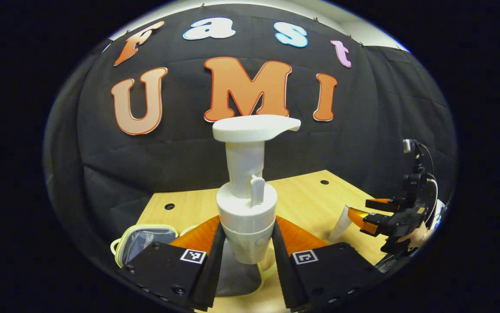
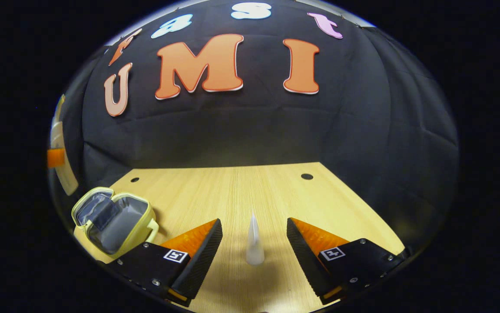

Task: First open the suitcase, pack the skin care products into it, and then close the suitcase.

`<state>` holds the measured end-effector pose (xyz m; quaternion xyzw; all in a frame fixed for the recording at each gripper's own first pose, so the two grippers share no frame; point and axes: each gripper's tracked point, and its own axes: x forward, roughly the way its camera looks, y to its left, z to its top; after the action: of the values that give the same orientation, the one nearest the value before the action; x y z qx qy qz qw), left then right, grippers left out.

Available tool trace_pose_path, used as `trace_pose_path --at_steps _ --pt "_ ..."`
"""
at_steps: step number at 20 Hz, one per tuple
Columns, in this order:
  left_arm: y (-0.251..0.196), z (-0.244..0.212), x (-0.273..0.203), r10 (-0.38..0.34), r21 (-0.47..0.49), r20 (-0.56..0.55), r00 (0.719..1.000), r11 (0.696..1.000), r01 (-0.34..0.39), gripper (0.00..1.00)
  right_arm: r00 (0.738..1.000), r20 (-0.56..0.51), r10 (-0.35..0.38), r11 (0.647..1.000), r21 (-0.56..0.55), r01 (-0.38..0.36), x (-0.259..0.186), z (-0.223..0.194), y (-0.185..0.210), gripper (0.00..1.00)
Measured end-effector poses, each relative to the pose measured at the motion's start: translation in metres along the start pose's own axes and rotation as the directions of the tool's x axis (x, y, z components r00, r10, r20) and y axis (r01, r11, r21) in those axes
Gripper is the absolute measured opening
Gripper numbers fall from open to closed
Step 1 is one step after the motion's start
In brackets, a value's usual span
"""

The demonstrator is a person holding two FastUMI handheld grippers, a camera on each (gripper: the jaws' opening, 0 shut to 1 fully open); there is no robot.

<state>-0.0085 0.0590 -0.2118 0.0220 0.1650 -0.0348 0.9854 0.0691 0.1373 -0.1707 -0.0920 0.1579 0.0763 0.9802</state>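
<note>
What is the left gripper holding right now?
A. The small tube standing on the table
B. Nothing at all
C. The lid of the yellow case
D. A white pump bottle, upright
D: in the left gripper view, the left gripper has both fingers pressed against the body of the white pump bottle, held upright above the open yellow suitcase.

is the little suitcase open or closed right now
Open. In the right gripper view the yellow suitcase lies with its two halves spread apart on the table, grey lining showing in both.
</note>
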Motion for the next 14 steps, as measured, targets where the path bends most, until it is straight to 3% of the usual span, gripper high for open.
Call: trace_pose_path --at_steps 5,9,14 --pt "0.016 -0.009 -0.016 0.053 -0.023 -0.014 0.999 0.998 -0.053 0.57 0.994 -0.108 0.005 0.998 -0.055 -0.011 0.032 -0.051 -0.001 0.95" --pt "0.022 -0.019 -0.022 0.067 -0.048 -0.027 0.997 0.997 -0.068 0.57 0.98 -0.197 0.02 0.999 -0.03 -0.026 0.047 -0.084 0.001 0.92" --pt "0.037 -0.03 -0.01 0.094 -0.066 -0.053 0.994 0.993 -0.097 0.58 0.977 -0.212 0.027 0.996 -0.074 -0.043 0.056 -0.092 0.001 0.49"
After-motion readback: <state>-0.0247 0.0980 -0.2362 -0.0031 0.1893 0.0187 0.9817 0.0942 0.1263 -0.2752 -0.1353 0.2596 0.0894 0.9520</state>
